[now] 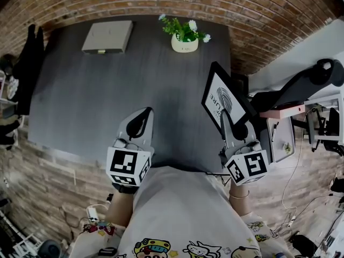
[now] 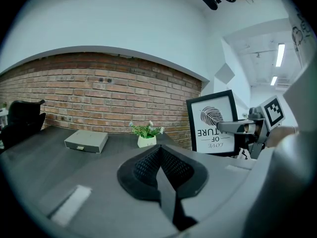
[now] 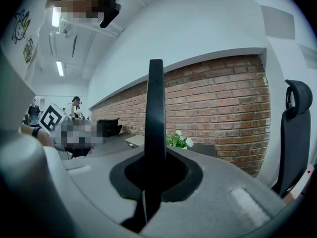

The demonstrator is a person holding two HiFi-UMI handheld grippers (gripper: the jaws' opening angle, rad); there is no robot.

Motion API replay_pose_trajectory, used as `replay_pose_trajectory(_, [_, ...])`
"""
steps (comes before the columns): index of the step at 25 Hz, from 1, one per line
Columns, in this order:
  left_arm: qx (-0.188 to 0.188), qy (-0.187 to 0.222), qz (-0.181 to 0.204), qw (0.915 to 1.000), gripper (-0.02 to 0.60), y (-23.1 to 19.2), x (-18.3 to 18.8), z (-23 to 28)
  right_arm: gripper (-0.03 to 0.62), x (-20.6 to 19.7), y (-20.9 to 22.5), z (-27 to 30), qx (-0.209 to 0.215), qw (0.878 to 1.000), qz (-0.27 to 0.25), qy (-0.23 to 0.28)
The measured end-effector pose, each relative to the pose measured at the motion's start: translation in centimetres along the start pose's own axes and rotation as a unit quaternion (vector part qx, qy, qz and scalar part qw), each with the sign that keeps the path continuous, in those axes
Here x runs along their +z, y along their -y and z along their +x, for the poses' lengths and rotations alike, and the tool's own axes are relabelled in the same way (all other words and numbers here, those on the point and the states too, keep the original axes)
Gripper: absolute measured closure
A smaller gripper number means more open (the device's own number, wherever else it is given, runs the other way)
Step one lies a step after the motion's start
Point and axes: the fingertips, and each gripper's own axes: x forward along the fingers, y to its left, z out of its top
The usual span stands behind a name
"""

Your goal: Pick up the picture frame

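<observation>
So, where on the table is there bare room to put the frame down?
The table is bare across its middle and left, between the grey box and potted plant at the far edge and the shut, empty left gripper near the front. Only the right edge is crowded, where the right gripper grips the picture frame.

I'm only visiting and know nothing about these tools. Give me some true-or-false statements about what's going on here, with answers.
The right gripper grips the picture frame. True.
The left gripper holds the potted plant. False: its jaws are shut on nothing; the plant stands on the table.
The grey box lies on the table. True.
The picture frame lies flat on the table. False: it is held up on edge.
</observation>
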Motion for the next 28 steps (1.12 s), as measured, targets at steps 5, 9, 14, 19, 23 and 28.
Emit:
replay_pose_trajectory(5, [0.004, -0.002, -0.001, 1.0, 0.568, -0.1, -0.1, 0.1, 0.582, -0.1, 0.0, 0.2, 0.004, 1.0, 0.0, -0.004])
replay_pose_trajectory(9, [0.007, -0.003, -0.001, 1.0, 0.568, -0.2, -0.3, 0.0, 0.582, -0.4, -0.1, 0.4, 0.008, 1.0, 0.006, -0.008])
replay_pose_trajectory(14, [0.011, -0.006, -0.001, 0.9999, 0.568, -0.4, -0.5, -0.2, 0.582, -0.6, -0.3, 0.5, 0.01, 1.0, 0.017, -0.009])
replay_pose_trajectory(19, [0.011, -0.007, -0.001, 0.9999, 0.568, -0.7, -0.6, -0.1, 0.582, -0.9, -0.3, 0.6, 0.01, 1.0, 0.021, -0.012])
replay_pose_trajectory(23, [0.011, -0.008, 0.001, 0.9999, 0.568, -0.7, -0.6, -0.1, 0.582, -1.1, -0.1, 0.4, 0.008, 1.0, 0.025, -0.012])
replay_pose_trajectory(28, [0.011, -0.009, 0.001, 0.9999, 0.567, -0.7, -0.6, 0.0, 0.582, -1.2, -0.2, 0.4, 0.007, 1.0, 0.025, -0.014])
